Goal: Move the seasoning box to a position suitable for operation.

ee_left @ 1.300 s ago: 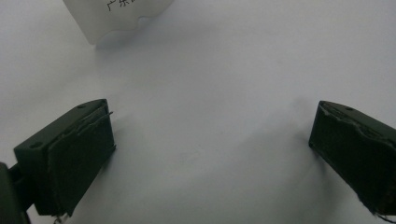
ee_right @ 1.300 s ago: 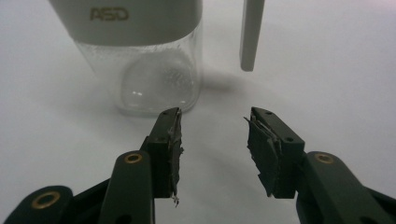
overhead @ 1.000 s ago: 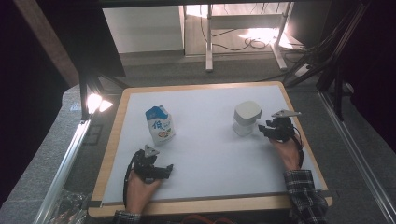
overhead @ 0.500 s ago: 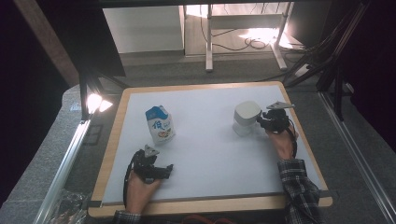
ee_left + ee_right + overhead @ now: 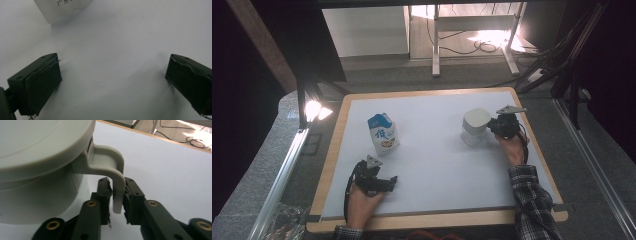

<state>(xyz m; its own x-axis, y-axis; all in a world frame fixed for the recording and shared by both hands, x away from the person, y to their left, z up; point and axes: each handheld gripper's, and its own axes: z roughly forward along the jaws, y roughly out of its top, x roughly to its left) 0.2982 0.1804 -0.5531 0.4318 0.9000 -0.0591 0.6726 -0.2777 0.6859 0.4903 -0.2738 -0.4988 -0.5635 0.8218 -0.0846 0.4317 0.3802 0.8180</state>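
Note:
A white lidded jug point(image 5: 475, 126) stands at the right of the white board point(image 5: 442, 170). Its curved handle point(image 5: 117, 187) hangs between my right gripper's point(image 5: 117, 200) pads, which have just been closing and now press on it from both sides. In the high view the right gripper point(image 5: 492, 126) sits against the jug's right side. A blue and white milk carton point(image 5: 383, 134) stands upright at centre left. My left gripper point(image 5: 393, 181) rests low near the front left edge, open with nothing between its fingers point(image 5: 42, 82). The carton's base point(image 5: 65, 8) lies ahead of it.
The board has a wooden rim point(image 5: 432, 220). A bright lamp point(image 5: 312, 109) shines off its left rear corner. Desk legs and cables point(image 5: 482, 45) lie on the floor beyond the far edge. A crumpled plastic bag point(image 5: 282, 225) sits at the front left.
The right gripper slid left up to the jug and its jaws closed onto the handle. The left gripper and the carton stayed where they were.

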